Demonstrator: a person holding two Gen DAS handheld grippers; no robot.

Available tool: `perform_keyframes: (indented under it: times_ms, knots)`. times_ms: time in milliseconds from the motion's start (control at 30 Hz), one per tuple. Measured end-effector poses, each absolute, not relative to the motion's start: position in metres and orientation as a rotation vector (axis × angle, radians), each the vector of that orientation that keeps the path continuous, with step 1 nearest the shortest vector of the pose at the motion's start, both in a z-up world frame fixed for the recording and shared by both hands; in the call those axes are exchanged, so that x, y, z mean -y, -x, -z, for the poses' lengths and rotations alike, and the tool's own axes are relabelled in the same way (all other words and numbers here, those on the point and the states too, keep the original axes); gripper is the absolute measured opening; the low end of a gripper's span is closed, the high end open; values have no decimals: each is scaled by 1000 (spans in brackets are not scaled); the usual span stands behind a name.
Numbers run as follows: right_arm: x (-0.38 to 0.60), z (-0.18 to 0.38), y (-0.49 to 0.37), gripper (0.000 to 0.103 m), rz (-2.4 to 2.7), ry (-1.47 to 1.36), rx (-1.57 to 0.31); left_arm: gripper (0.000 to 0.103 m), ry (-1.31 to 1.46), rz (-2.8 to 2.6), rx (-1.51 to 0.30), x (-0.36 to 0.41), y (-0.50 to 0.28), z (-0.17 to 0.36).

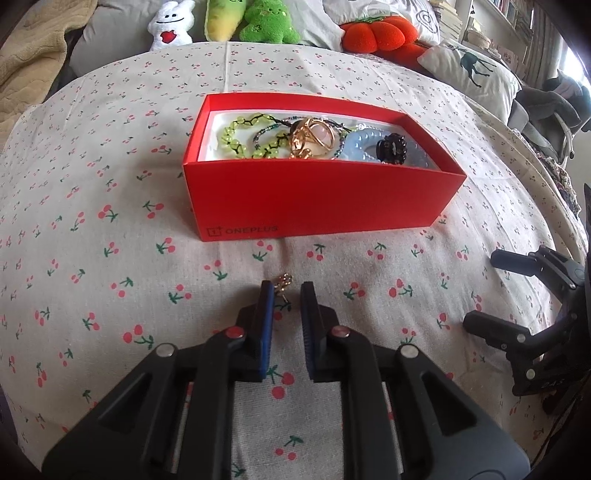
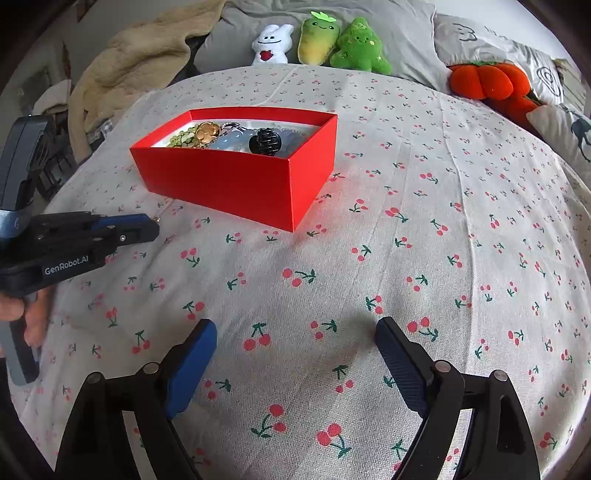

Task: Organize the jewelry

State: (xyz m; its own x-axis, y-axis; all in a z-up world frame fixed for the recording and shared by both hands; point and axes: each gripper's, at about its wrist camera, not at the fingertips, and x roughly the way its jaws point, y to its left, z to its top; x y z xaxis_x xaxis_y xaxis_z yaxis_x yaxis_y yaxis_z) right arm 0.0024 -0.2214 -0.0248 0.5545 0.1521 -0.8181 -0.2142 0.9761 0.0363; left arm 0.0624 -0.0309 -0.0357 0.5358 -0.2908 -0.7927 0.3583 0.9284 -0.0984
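A small gold earring (image 1: 283, 283) lies on the cherry-print cloth just in front of my left gripper (image 1: 287, 291), at the tip of its left finger. The jaws stand a little apart around it, not closed on it. Beyond it stands a red box (image 1: 317, 199) holding green beads (image 1: 236, 134), a gold ornament (image 1: 312, 138), a pale blue ring (image 1: 356, 146) and a black clip (image 1: 391, 147). My right gripper (image 2: 295, 332) is wide open and empty over bare cloth. The box also shows in the right wrist view (image 2: 236, 184), with the left gripper (image 2: 147, 225) at the left.
Plush toys (image 1: 221, 22) and an orange pumpkin cushion (image 1: 376, 33) line the far edge. A beige blanket (image 2: 140, 62) lies at the back left. Pillows (image 1: 472, 70) sit at the right. The right gripper's fingers (image 1: 517, 295) show at the right edge of the left wrist view.
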Motion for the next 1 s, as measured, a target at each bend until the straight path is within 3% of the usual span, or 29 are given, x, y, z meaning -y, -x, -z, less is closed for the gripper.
perform_keyframes:
  times_ms: [100, 467, 833, 900, 967, 1000]
  knots:
    - [221, 25, -1, 90, -215, 72, -957, 8, -90, 374, -925, 30, -62, 36]
    - [223, 25, 0, 90, -212, 68, -955, 2, -88, 385, -918, 27, -59, 29]
    - [222, 24, -4, 90, -212, 67, -968, 2, -16, 439, -896, 26, -61, 3]
    - [222, 24, -5, 90, -213, 64, -967, 5, -21, 430, -906, 25, -61, 7]
    - [223, 24, -5, 90, -214, 63, -964, 28, -39, 418, -921, 26, -61, 14]
    - [223, 24, -4, 90, -215, 61, -962, 34, -49, 408, -931, 27, -61, 18]
